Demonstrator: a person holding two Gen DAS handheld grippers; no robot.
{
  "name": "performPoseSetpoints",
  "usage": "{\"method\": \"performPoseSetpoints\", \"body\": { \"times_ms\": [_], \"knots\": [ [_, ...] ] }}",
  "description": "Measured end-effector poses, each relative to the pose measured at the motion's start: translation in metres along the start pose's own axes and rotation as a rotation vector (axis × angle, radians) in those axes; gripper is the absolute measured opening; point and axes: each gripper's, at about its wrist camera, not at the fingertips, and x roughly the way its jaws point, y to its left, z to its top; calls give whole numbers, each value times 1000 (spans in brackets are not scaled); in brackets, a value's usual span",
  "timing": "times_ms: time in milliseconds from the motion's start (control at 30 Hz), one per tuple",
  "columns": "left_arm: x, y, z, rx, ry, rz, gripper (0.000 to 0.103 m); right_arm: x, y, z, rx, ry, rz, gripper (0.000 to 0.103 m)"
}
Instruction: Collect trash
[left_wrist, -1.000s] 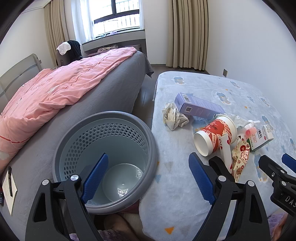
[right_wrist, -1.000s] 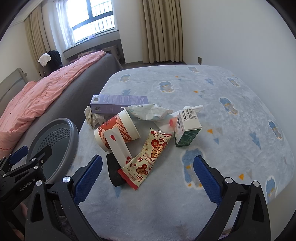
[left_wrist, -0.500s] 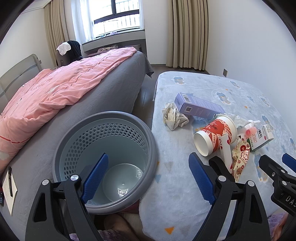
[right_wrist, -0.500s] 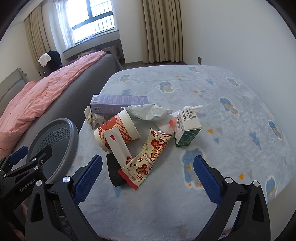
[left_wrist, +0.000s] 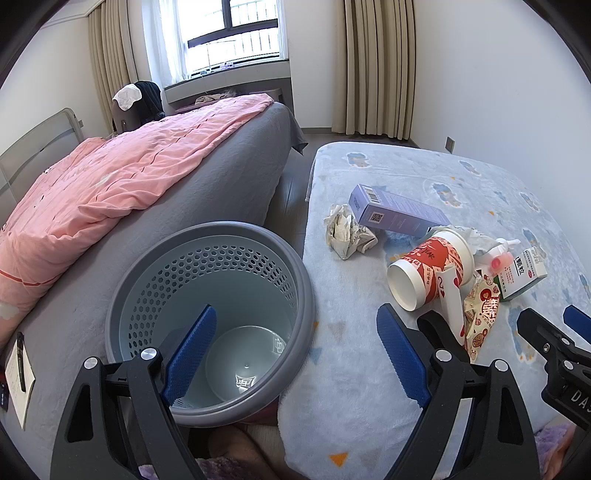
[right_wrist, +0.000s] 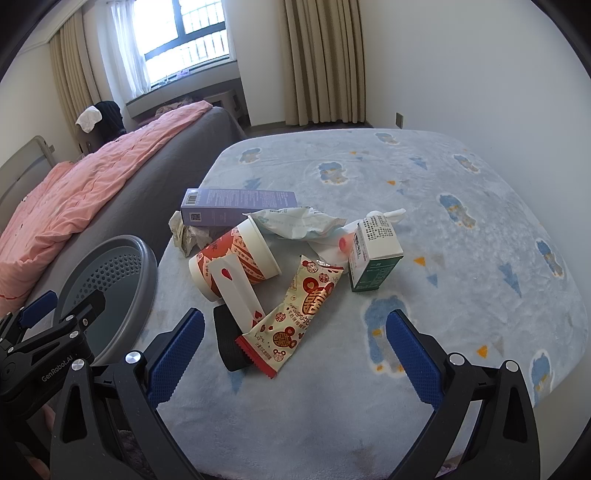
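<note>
Nothing has shifted since the earlier frames; both grippers hang where they were and the litter lies as it did. Left gripper (left_wrist: 295, 347) spread wide, holding nothing, one jaw over the mouth of the grey perforated plastic bin (left_wrist: 306, 280), the other over the fleece; right gripper (right_wrist: 295, 354) likewise wide open and empty, low over the pale blue fleece-covered surface (right_wrist: 461, 206), just short of the heap.

Trash sits clustered on the near left part of that surface, beside the bin, none yet inside it; the bin stands between the surface and the bed with the pink quilt (left_wrist: 110, 184).

Handling, as I judge it:
- red and cream printed snack wrapper (right_wrist: 295, 314), nearest my right gripper; light, thin, probably slick; I would pinch across its width mid-length, since the crimped end may slide out;
- red and white paper cup (right_wrist: 236, 258) on its side, a white paper strip lying over it; light, crushable; take it across the body near the rim, gently;
- small green and white carton (right_wrist: 373, 254), upright, stiff enough if empty; flat sides give a fair hold;
- long purple cardboard box (right_wrist: 240, 205); rigid, light; grip across the narrow faces;
- crumpled paper wad (left_wrist: 347, 232); soft, compresses, easy anywhere;
- flat black object (right_wrist: 229, 343) half under the wrapper; cannot tell what it is.
</note>
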Motion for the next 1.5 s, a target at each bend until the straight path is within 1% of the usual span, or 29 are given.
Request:
{"method": "performPoseSetpoints", "body": {
  "times_ms": [600, 833, 967, 1133, 1267, 1433, 1500],
  "knots": [
    [2, 1, -2, 1, 5, 0, 84, 1, -4, 1, 18, 7, 1, 97],
    [2, -2, -4, 12, 7, -10, 84, 3, -29, 6, 57, 15, -10, 97],
    [3, -4, -5, 17, 10, -18, 84, 14, -52, 13, 102, 53, -9, 97],
    [4, -10, -6, 22, 12, -33, 84, 31, -71, 21, 96, 93, -61, 97],
    [5, -16, -5, 30, 13, -49, 84, 43, -72, 29, 64, 105, -78, 97],
    [8, -24, -5, 44, 20, -54, 84, 59, -68, 42, 33, 90, -91, 96],
    [10, -26, -6, 45, 24, -52, 84, 66, -67, 48, 24, 91, -96, 93]
  ]
}}
